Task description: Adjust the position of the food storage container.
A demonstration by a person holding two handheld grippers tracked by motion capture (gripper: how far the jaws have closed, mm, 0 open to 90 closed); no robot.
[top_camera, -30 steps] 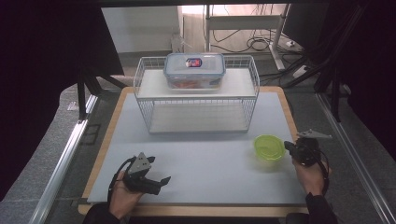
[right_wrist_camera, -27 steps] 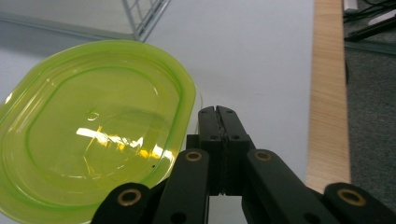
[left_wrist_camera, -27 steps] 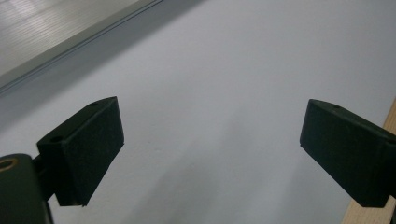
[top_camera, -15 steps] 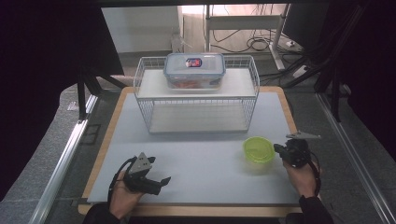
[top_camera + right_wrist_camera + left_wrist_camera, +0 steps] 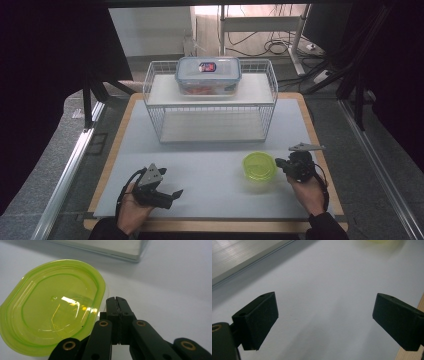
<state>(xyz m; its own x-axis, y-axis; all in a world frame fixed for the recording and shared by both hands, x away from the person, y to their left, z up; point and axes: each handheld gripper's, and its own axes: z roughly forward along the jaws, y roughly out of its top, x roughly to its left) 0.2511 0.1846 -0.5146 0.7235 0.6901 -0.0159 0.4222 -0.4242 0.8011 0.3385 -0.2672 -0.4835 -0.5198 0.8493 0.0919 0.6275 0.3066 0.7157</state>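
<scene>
Movement across the bench has carried the green lid (image 5: 259,166) inward with the right claw (image 5: 280,164), whose jaws stay fully shut beside the lid's rim and seemingly push it, while the left claw (image 5: 172,193) rests wide open, empty.

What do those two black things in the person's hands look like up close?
Both are black. The left gripper has two blocky flat-faced pads and a grey three-cornered plate on top. The right gripper has hinged black links with brass-coloured rivets, a similar grey plate, and a black cable. The cuffs are dark.
</scene>
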